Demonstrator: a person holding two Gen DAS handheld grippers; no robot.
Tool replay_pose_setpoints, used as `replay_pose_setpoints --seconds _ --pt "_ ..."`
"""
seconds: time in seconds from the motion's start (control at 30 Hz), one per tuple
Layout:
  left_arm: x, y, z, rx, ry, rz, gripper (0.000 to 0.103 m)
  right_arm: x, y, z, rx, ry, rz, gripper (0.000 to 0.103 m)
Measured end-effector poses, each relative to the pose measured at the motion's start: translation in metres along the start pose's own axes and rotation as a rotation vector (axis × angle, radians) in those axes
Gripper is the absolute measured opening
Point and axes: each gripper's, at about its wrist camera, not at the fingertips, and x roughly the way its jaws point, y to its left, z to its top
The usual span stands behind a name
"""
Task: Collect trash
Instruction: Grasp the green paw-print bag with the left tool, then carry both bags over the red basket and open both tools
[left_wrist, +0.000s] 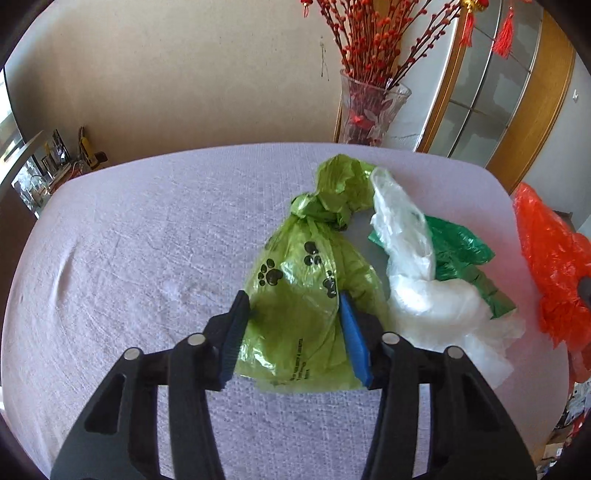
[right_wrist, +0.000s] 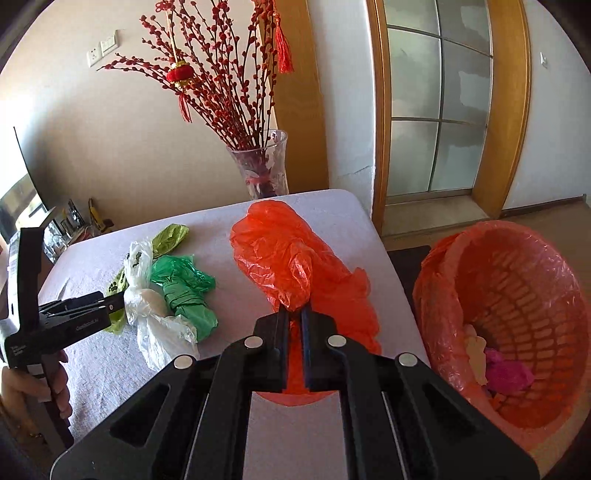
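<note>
A knotted lime-green bag with black paw prints (left_wrist: 299, 295) lies on the table. My left gripper (left_wrist: 295, 306) is open, its blue pads on either side of the bag's body. Beside it lie a white plastic bag (left_wrist: 424, 291) and a dark green bag (left_wrist: 465, 258). My right gripper (right_wrist: 294, 314) is shut on a fold of the orange plastic bag (right_wrist: 295, 266), which rests on the table's right side. In the right wrist view the left gripper (right_wrist: 110, 304) sits at the lime-green bag (right_wrist: 170, 236), next to the white bag (right_wrist: 147, 302) and the dark green bag (right_wrist: 184, 288).
The table has a lilac cloth (left_wrist: 147, 240). An orange basket bin with an orange liner (right_wrist: 509, 325) stands on the floor right of the table and holds some trash. A glass vase of red branches (right_wrist: 264, 166) stands behind the table's far edge.
</note>
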Motion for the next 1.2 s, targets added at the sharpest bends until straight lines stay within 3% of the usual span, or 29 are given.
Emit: replay_pose_setpoints --seconds 0.1,0.13,0.2,0.37,0.5,0.73,1.2 --pt "0.001 0.001 -0.002 0.008 -0.019 0.019 0.026 0.0 -0.001 -0.001 0.007 0.001 0.006 0.006" --pt "0.0 0.004 -0.002 0.0 -0.017 0.014 0.011 -0.001 -0.002 -0.001 0.008 0.0 0.006 0.006" --pt "-0.001 0.013 -0.003 -0.034 -0.012 -0.016 0.006 -0.002 -0.003 -0.001 0.013 -0.002 0.009 0.006" --pt "-0.015 0.031 -0.012 -0.075 -0.05 -0.014 0.004 -0.01 -0.01 -0.004 0.026 -0.014 0.013 0.006" --pt "-0.049 0.031 -0.014 -0.056 -0.134 -0.009 0.004 -0.019 -0.017 -0.006 0.041 -0.029 0.02 0.006" --pt "-0.101 0.009 -0.01 -0.006 -0.235 -0.058 0.004 -0.037 -0.03 -0.007 0.066 -0.06 0.017 0.006" --pt "-0.163 -0.041 -0.021 0.089 -0.352 -0.195 0.004 -0.068 -0.056 -0.01 0.113 -0.119 -0.001 0.006"
